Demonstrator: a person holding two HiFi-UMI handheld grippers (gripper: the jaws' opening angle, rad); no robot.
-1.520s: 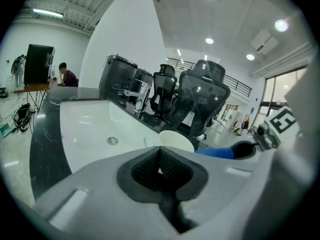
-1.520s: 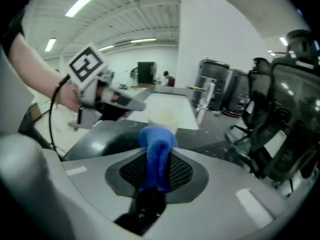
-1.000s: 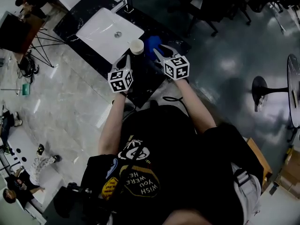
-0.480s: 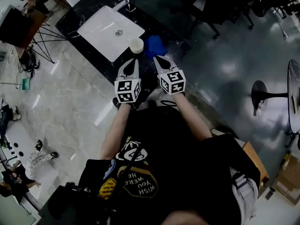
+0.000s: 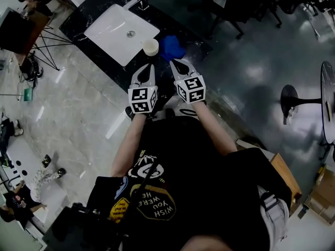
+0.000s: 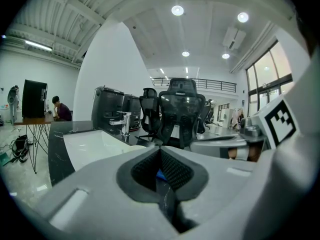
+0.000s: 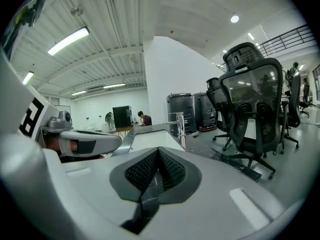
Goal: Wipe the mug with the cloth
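Black counter (image 5: 88,15), white sink (image 5: 112,29) | mug (image 5: 151,47) beside cloth (image 5: 172,47) | left tool (image 5: 148,67), right tool (image 5: 175,63) closed, empty

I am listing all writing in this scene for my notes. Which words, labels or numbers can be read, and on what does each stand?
"WISH YOU WERE HE": upside down on the person's black shirt; last word seems cut off.
Yellow patch on the shirt: print too small to read.
Cubes on the left gripper and right gripper: square marker patterns only, no words.

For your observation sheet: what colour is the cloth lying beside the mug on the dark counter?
The cloth is blue; the head view shows it best.
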